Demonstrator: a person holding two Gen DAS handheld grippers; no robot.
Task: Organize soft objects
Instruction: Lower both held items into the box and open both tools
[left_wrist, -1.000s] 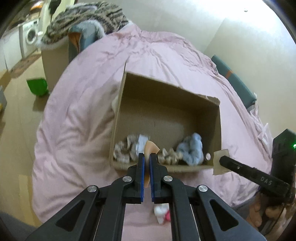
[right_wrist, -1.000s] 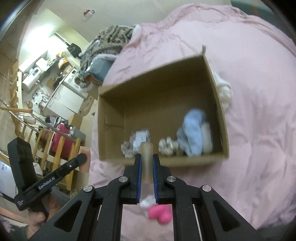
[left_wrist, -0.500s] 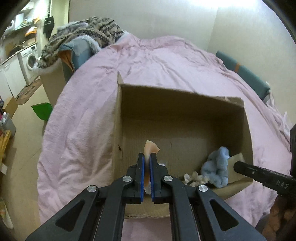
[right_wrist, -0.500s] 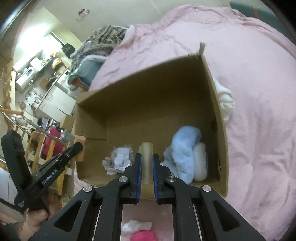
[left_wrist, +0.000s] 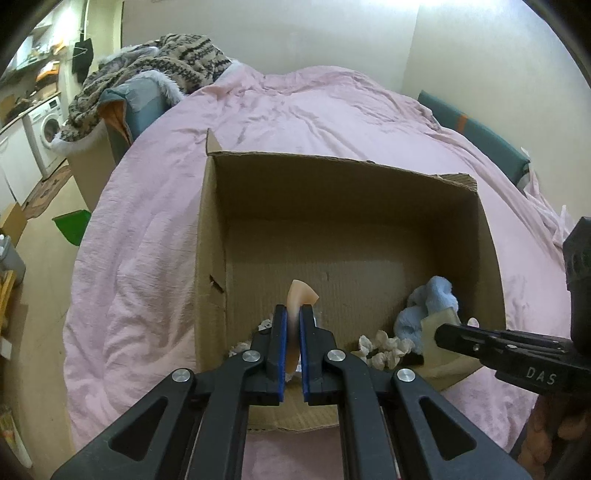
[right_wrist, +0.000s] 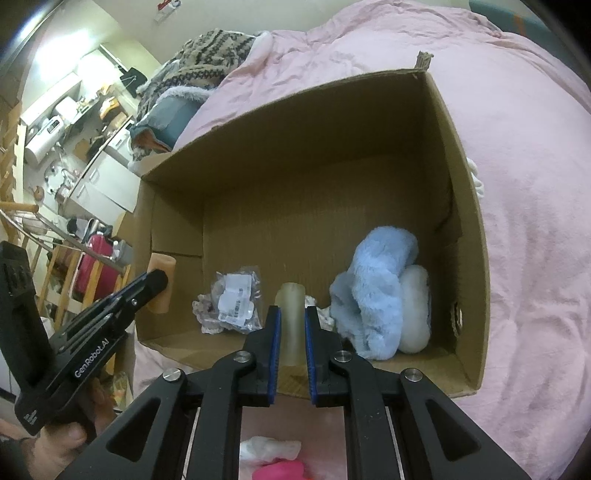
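Observation:
An open cardboard box (left_wrist: 210, 236) (right_wrist: 476, 258) lies on a pink bed. My left gripper (left_wrist: 291, 314) is shut on a peach soft pad (left_wrist: 301, 293) and holds it over the box's near left part. My right gripper (right_wrist: 291, 314) is shut on a pale beige soft pad (right_wrist: 290, 325) and holds it over the box's near edge. Inside lie a fluffy blue item (right_wrist: 373, 288) (left_wrist: 428, 306), a white fluffy item (right_wrist: 415, 310), a clear packet with a label (right_wrist: 234, 304) and small cream pieces (left_wrist: 384, 345).
The pink duvet (left_wrist: 147, 221) covers the bed around the box. A pink item (right_wrist: 282, 470) and a white item (right_wrist: 267, 448) lie on the bed below my right gripper. Patterned blankets (left_wrist: 162, 70) are piled at the far left. A green bin (left_wrist: 72, 229) stands on the floor.
Both grippers have moved forward with their pads, from short of the box's near edge to over its inside. The box looks larger and closer in both views.

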